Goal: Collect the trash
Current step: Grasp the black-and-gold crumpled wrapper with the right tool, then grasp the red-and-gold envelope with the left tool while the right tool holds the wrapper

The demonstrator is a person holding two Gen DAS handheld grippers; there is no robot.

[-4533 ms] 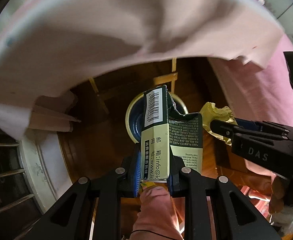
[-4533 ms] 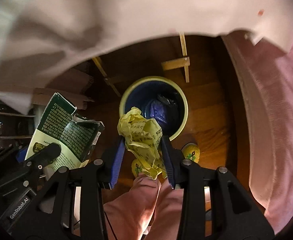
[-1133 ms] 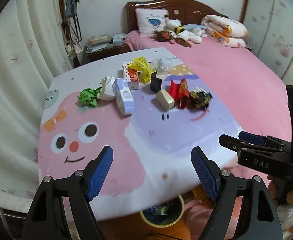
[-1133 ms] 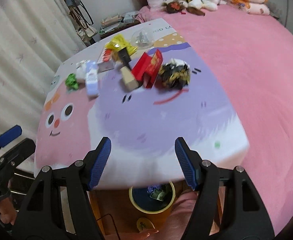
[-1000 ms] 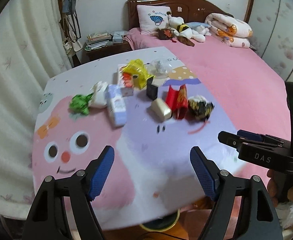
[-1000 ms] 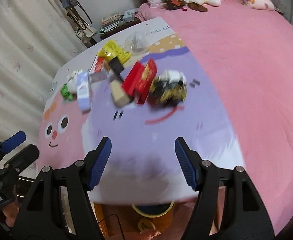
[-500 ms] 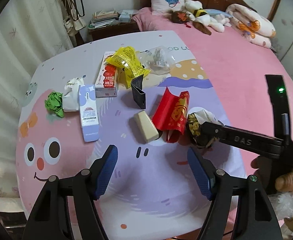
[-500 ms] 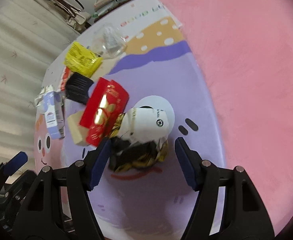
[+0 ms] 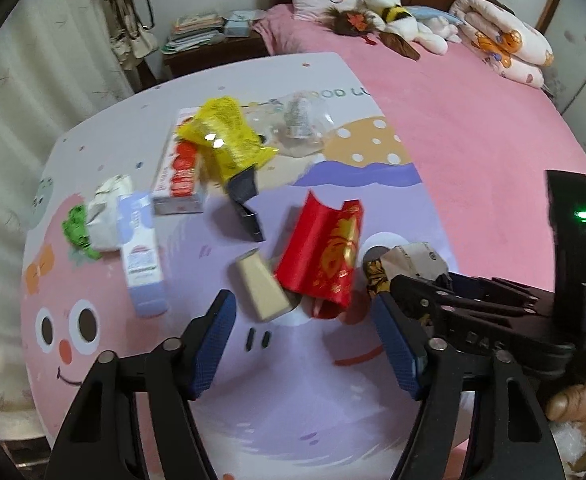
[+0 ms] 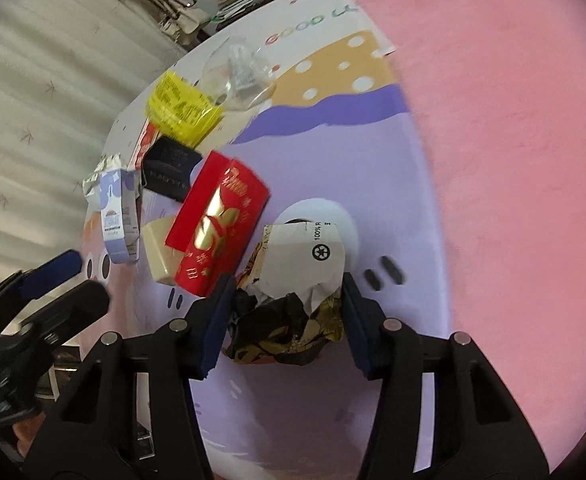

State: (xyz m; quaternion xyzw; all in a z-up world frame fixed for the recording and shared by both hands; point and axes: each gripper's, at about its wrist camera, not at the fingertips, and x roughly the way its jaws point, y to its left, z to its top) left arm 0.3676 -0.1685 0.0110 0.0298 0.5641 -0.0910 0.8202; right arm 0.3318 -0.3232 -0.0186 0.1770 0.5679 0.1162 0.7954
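- right gripper (image 10: pixel 287 316) wide open, jaws either side of the crumpled black/gold wrapper (image 10: pixel 289 332), nothing clamped yet; pads look v close to it, can't tell if touching
- wrapper sits on the surface (image 10: pixel 333 152) toward its right edge beside the pink bed (image 10: pixel 513 160), just right of the red packet (image 10: pixel 219 224), white paper flap w/ recycling mark on top
- handling, prob: v light, soft, crushes easily, foil-ish so may be slick & spring back; squeeze across the thick wadded middle, not the loose white flap, which could tear or slide out
- left gripper (image 9: pixel 305 340) also wide open & empty, hovering over the near part of the surface, pointed at the beige block (image 9: pixel 262 290) and red packet
- block looks stiff, light, smooth-sided; take it across the narrow sides
- red packet is thin & floppy, half rolled, lying against the block, so grab the curled edge
- other litter further back: yellow bag (image 9: pixel 225 136), blue carton (image 9: pixel 143 256), green wad (image 9: pixel 77 230), clear plastic (image 9: pixel 301 120)
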